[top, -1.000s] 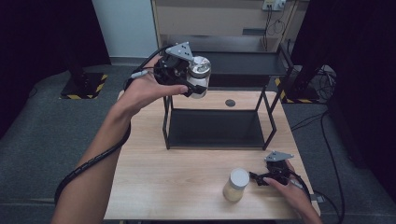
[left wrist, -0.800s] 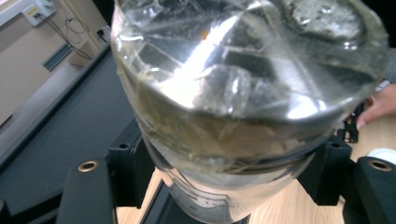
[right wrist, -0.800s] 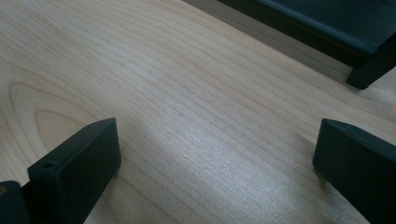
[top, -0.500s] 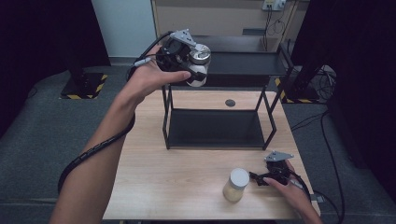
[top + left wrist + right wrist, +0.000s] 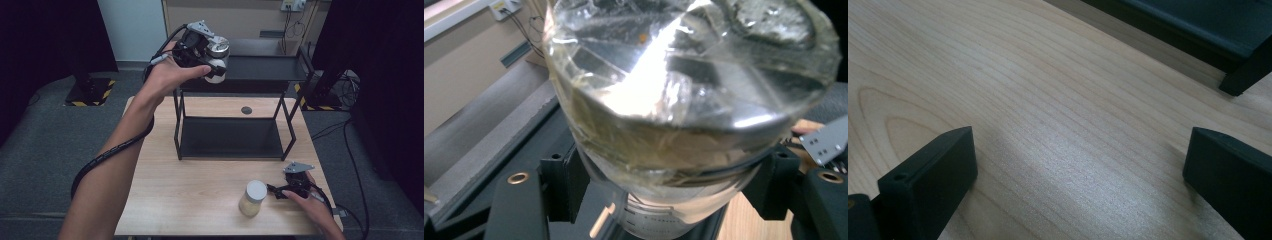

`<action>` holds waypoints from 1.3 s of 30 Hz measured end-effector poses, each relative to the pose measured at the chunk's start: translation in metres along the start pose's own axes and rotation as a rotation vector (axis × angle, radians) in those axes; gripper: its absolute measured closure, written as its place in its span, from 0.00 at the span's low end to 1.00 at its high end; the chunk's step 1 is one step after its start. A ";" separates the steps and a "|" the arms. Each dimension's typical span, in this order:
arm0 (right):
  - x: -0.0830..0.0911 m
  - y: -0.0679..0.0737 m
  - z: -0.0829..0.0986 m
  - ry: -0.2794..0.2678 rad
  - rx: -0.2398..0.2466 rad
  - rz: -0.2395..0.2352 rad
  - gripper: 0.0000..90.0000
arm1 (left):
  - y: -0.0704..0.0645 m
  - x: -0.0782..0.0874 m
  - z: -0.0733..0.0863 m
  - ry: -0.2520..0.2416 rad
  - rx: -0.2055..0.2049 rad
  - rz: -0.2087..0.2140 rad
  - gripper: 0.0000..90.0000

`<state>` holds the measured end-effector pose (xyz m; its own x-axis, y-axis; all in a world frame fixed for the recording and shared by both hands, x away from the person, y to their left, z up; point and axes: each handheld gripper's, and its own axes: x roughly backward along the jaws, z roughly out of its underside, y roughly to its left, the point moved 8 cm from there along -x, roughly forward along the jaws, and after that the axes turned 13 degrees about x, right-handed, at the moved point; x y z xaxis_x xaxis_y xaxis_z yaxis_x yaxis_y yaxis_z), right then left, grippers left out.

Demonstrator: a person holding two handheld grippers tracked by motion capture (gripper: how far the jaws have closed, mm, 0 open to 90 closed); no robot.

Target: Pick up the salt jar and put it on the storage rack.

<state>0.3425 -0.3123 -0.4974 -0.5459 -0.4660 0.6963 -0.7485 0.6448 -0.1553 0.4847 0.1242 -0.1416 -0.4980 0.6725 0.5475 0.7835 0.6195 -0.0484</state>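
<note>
My left gripper [image 5: 216,64] is clamped on a clear jar [image 5: 218,54], raised over the rack's top shelf [image 5: 265,70] at far left, not yet set down; my right gripper's [image 5: 274,190] fingers rest apart on the tabletop [image 5: 200,185] beside a second jar [image 5: 252,198], untouched.

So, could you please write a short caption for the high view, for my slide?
Left gripper holds a jar above the black shelf; right gripper rests open beside another jar.
</note>
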 end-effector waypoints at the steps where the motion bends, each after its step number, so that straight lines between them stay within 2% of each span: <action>1: 0.000 0.000 0.000 0.001 -0.002 -0.001 0.02 | -0.001 -0.002 -0.003 0.001 0.008 -0.023 0.33; 4: 0.000 0.000 0.000 0.000 0.000 0.000 0.02 | -0.003 -0.004 -0.007 0.003 0.017 -0.047 0.33; 8: 0.000 0.000 0.000 0.000 0.000 -0.001 0.02 | -0.002 -0.007 -0.009 -0.024 0.063 -0.071 0.33; 15: 0.000 0.000 0.000 0.000 0.000 -0.002 0.02 | -0.003 -0.016 -0.015 -0.014 0.075 -0.113 0.33; 25: 0.000 0.000 0.000 0.000 0.003 -0.003 0.02 | 0.002 -0.031 -0.019 0.011 0.099 -0.137 0.33; 33: 0.000 0.000 0.000 -0.001 0.004 -0.003 0.02 | 0.012 -0.040 -0.016 0.016 0.134 -0.155 0.33; 39: 0.000 0.000 0.000 0.000 0.004 -0.003 0.02 | 0.017 -0.045 -0.013 0.019 0.151 -0.152 0.33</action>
<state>0.3422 -0.3129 -0.4974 -0.5439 -0.4682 0.6964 -0.7514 0.6413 -0.1557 0.5257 0.0990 -0.1562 -0.5983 0.5596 0.5734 0.6344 0.7680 -0.0875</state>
